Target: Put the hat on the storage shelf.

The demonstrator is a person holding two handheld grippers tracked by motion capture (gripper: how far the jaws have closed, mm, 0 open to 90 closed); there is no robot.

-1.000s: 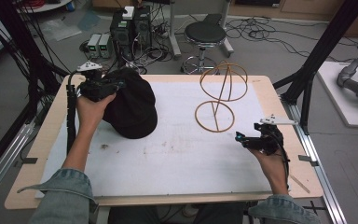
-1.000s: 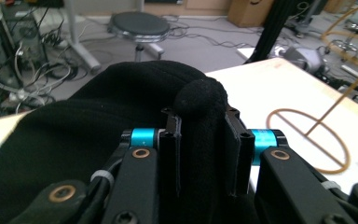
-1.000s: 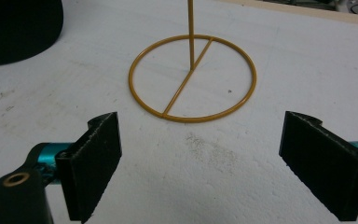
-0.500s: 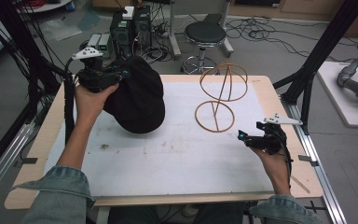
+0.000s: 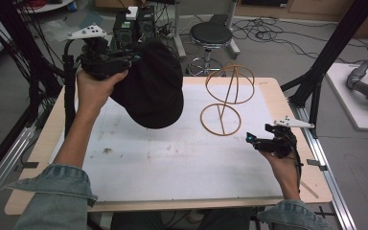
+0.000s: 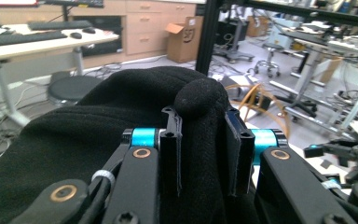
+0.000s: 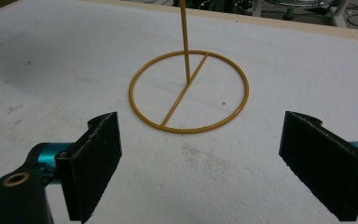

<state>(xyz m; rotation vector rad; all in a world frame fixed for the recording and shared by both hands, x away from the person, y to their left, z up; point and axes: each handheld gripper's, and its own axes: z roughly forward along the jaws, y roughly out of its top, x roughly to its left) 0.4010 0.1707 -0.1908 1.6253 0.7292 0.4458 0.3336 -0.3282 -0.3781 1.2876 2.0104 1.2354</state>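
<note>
A black knit hat hangs in the air over the table's far left, lifted clear of the white mat. My left gripper is shut on a fold of the hat, pinched between its jaws. A yellow wire hat stand stands upright at the far right of the mat, with a round base ring and a wire dome on top. My right gripper rests low near the table's right edge, open, jaws wide apart and pointing at the stand's base.
The wooden table has black frame posts at its corners. A round stool and electronics boxes stand on the floor behind it, among cables. Bare mat lies in front of the stand.
My left gripper has lifted the hat off the mat, up and toward the far side. The right gripper has stayed almost still, open.
</note>
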